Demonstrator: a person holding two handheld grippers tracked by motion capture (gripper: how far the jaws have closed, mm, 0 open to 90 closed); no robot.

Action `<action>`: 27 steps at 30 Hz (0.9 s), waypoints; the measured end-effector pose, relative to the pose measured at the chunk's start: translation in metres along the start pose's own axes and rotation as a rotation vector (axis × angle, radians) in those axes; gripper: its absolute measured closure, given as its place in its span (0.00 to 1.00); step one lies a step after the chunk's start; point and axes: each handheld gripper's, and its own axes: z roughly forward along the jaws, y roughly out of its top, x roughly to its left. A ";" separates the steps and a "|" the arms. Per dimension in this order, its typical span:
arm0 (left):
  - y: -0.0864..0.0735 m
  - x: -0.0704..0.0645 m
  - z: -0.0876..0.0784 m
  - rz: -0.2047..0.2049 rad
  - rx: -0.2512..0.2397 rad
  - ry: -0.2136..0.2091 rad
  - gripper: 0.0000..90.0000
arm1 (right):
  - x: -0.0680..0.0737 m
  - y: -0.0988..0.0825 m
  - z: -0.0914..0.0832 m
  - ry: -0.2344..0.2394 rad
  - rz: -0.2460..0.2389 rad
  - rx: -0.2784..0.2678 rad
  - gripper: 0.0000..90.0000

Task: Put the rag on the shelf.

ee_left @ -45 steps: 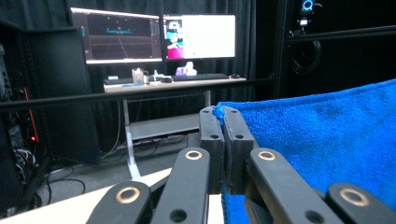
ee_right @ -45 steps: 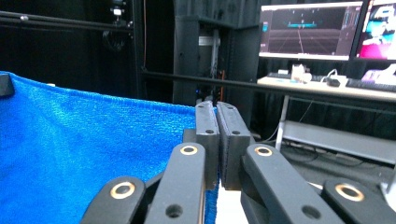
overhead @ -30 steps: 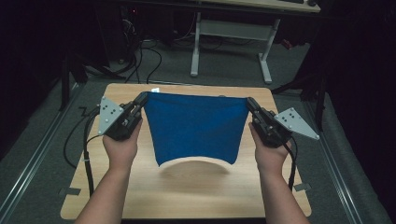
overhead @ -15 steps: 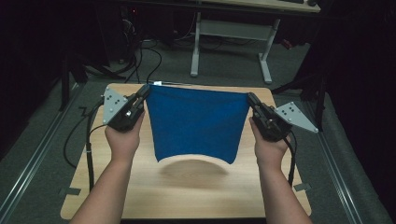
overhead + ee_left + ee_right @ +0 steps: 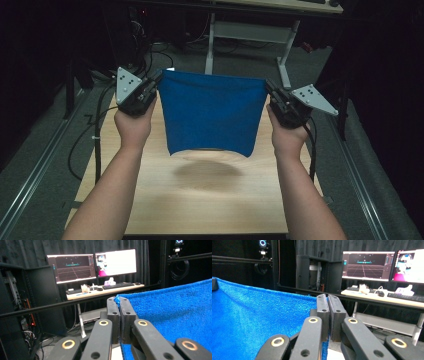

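We saw a big wooden bench (image 5: 210,200) in the middle of a dark room. The grey floor (image 5: 45,150) lay all around it. At 12 o'clock, past the far edge of the bench, stood a desk with white legs (image 5: 212,45).

Above the bench hung a blue towel (image 5: 212,117). It was stretched out flat between our two hands, like washing on a line. Its top edge ran from 10 o'clock to 2 o'clock in the high view. Its bottom edge curled a little and hung free above the wood, not touching it. A soft shadow (image 5: 205,170) lay on the bench right under it.

Our left hand (image 5: 132,125) was at 9 o'clock from the towel. It held the left claw (image 5: 159,79). That claw was shut tight on the top left corner of the towel. In the left gripper view we saw a bit of blue cloth pinched between the two black jaws.

Our right hand (image 5: 289,137) was at 3 o'clock from the towel. It held the right claw (image 5: 268,86). That claw was shut tight on the top right corner of the towel, too.

Far off in the left gripper view, two lit screens (image 5: 92,265) stood on a desk, with a keyboard (image 5: 117,285) in front of them.
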 end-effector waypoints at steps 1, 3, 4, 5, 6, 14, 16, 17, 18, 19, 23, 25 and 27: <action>0.001 0.002 0.002 0.003 -0.001 0.001 0.99 | -0.001 0.001 0.002 0.000 -0.001 0.000 0.99; 0.003 0.006 0.008 0.011 0.003 0.006 0.99 | -0.002 0.004 0.009 -0.001 -0.002 -0.001 0.99; 0.004 0.008 0.011 0.013 0.001 0.010 0.98 | -0.003 0.005 0.012 -0.002 -0.004 0.002 0.99; 0.004 0.010 0.015 0.014 0.006 0.013 0.99 | -0.004 0.007 0.016 -0.005 -0.008 0.001 0.99; 0.004 0.011 0.018 0.016 0.009 0.018 0.99 | -0.005 0.008 0.020 -0.008 -0.010 0.002 0.99; 0.000 0.020 0.042 0.027 0.035 0.028 0.99 | -0.015 0.007 0.051 -0.039 -0.026 0.045 0.99; -0.002 0.022 0.047 0.029 0.040 0.027 0.99 | -0.019 0.004 0.059 -0.046 -0.025 0.059 0.99; -0.003 0.023 0.049 0.029 0.042 0.025 0.99 | -0.020 0.002 0.061 -0.047 -0.025 0.063 0.99; -0.005 0.024 0.052 0.027 0.048 0.024 0.99 | -0.022 0.001 0.064 -0.048 -0.026 0.068 0.99; -0.008 0.024 0.055 0.027 0.056 0.026 0.99 | -0.023 -0.001 0.067 -0.051 -0.022 0.073 0.99; -0.020 0.030 0.067 0.027 0.109 0.025 0.99 | -0.027 -0.010 0.079 -0.047 -0.041 0.096 0.99; -0.027 0.032 0.075 0.036 0.140 0.030 0.98 | -0.029 -0.014 0.086 -0.049 -0.045 0.115 0.99; -0.033 0.033 0.080 0.031 0.157 0.028 0.98 | -0.032 -0.018 0.092 -0.051 -0.053 0.137 0.99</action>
